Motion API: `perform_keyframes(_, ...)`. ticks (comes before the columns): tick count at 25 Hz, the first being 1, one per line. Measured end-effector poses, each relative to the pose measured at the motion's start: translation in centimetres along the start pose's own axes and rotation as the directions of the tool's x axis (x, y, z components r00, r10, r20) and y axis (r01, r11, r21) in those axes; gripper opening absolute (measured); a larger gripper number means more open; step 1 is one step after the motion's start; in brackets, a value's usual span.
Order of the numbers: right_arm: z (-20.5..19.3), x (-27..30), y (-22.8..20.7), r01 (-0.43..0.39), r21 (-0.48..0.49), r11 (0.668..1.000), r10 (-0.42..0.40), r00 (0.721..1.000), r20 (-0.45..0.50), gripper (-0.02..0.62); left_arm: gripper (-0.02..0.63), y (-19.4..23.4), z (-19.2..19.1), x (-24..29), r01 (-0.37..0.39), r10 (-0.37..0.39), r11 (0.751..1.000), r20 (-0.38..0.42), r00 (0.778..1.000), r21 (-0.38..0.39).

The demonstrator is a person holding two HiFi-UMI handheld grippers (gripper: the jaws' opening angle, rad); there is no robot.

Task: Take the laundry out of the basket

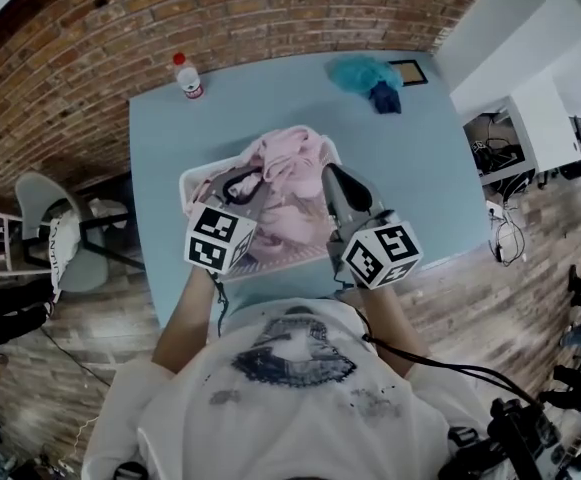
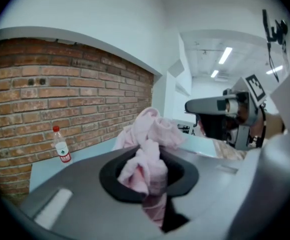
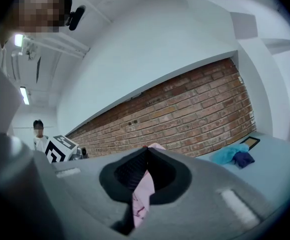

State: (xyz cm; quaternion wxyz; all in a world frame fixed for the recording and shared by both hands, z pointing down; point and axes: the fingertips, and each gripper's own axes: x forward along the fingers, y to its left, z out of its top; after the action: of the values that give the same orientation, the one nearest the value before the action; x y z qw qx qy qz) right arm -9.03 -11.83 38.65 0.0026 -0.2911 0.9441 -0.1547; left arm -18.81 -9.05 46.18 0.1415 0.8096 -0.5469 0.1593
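A white laundry basket (image 1: 198, 181) stands in the middle of the light blue table, holding pink laundry (image 1: 292, 158). Both grippers are raised over it. My left gripper (image 1: 249, 181) is shut on a bunch of pink cloth (image 2: 147, 169), which rises in a heap beyond the jaws. My right gripper (image 1: 332, 173) is shut on a thin fold of pink printed fabric (image 3: 143, 194) that hangs down between its jaws. In the head view the pink garment stretches between the two grippers above the basket.
A plastic bottle (image 1: 187, 76) with a red cap stands at the table's far left corner. A teal and dark blue cloth heap (image 1: 370, 78) lies far right beside a small dark frame (image 1: 409, 71). A brick wall runs behind; a chair (image 1: 55, 233) stands at the left.
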Motion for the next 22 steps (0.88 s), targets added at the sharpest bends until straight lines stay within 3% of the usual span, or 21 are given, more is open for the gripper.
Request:
perform_keyframes(12,4.0,-0.9,1.5,-0.013,-0.063,0.998,0.018,0.997,0.073,-0.002,0.049,0.6,6.8,-3.5,-0.075,0.068,0.996,0.123,0.990,0.052)
perform_keyframes(22,6.3,-3.4,-1.6,-0.072,-0.060,0.996,0.078,0.991,0.105,-0.002,0.048,-1.2,10.9,-2.6,-0.179,0.168,0.981,0.128,0.977,0.075)
